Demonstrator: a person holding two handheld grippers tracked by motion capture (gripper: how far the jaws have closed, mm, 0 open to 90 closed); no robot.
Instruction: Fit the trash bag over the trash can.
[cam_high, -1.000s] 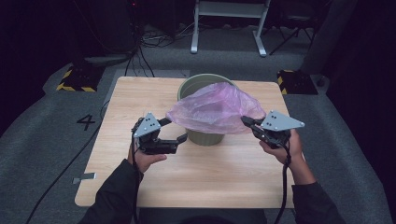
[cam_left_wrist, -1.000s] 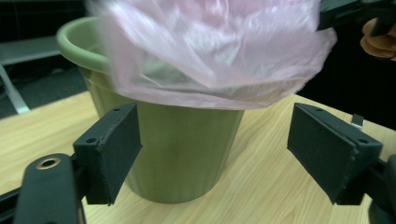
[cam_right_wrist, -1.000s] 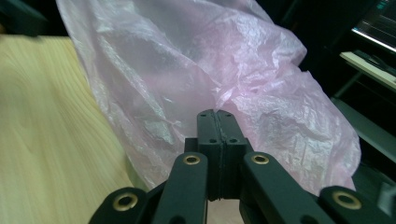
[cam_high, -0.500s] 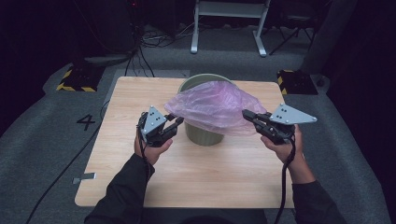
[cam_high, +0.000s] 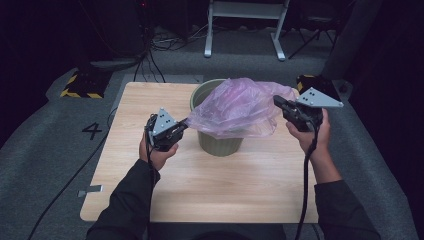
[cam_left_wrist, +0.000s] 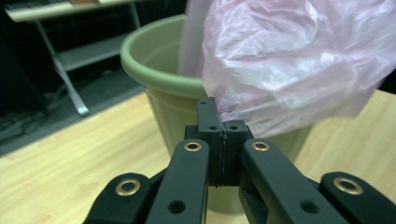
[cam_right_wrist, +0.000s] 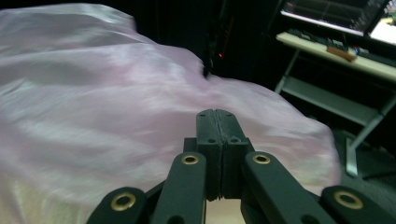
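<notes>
A pale green bin (cam_high: 220, 142) stands on the wooden table (cam_high: 225, 185). Above it a thin pink bag (cam_high: 235, 107) is stretched between both grippers, covering the right part of the rim. My left gripper (cam_high: 181, 126) is at the bag's left corner; its jaws have just been closing and now pinch the film. In the left gripper view the shut jaws (cam_left_wrist: 217, 105) meet the bag (cam_left_wrist: 299, 60) in front of the bin (cam_left_wrist: 154, 60). My right gripper (cam_high: 276, 100) holds the bag's right edge, raised beside the bin. Its shut jaws (cam_right_wrist: 217, 114) point into the bag (cam_right_wrist: 93, 102).
The table sits on grey floor marked with a 4 (cam_high: 92, 131). Black-and-yellow striped blocks (cam_high: 80, 85) lie beyond the far corners, and a white metal frame (cam_high: 245, 25) stands behind. Cables run across the floor at the left.
The left gripper, open and low a second ago, rose to the bag's left corner and shut on it. The right gripper moved right and up, pulling the bag wider.
</notes>
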